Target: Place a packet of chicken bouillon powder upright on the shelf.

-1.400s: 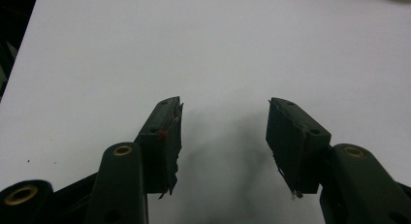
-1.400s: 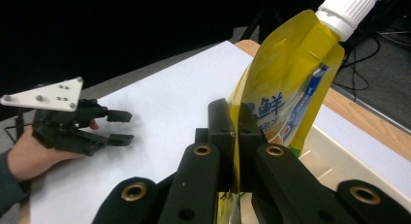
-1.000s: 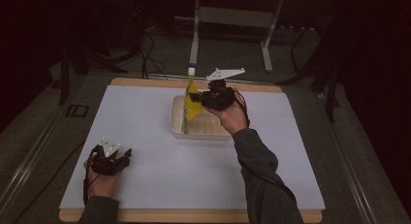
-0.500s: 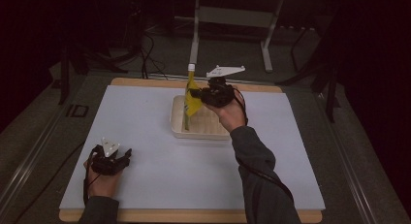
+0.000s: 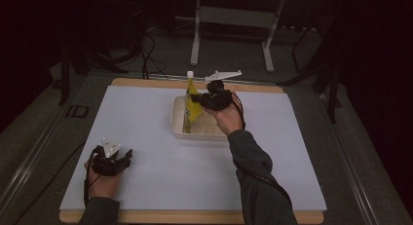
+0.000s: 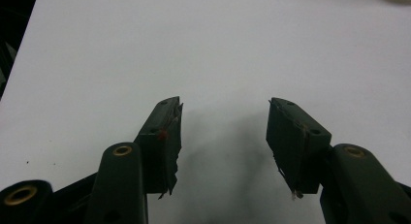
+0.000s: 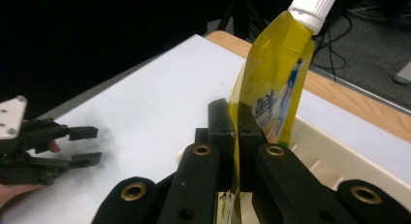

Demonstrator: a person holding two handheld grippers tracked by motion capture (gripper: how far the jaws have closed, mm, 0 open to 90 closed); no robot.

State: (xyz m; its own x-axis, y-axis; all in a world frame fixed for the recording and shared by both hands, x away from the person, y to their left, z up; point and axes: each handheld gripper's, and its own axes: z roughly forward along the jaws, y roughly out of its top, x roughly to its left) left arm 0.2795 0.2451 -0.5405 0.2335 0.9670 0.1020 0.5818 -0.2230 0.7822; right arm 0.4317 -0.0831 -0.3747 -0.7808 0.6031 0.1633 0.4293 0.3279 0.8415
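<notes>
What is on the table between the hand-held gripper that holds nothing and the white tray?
Nothing: in the high view, just bare white table mat lies between the open left hand-held gripper and the tray, where the right hand-held gripper pinches the yellow pouch.

dim room, grey floor (image 5: 146, 54), metal stand (image 5: 234, 20), floor cables (image 5: 146, 45)

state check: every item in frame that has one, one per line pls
Yellow pouch: upright, white cap on, pinched at its edge, over the tray.
Right tool: shut on the pouch.
Left tool: open, holding nothing, low over the white mat.
Cream tray: on the mat.
</notes>
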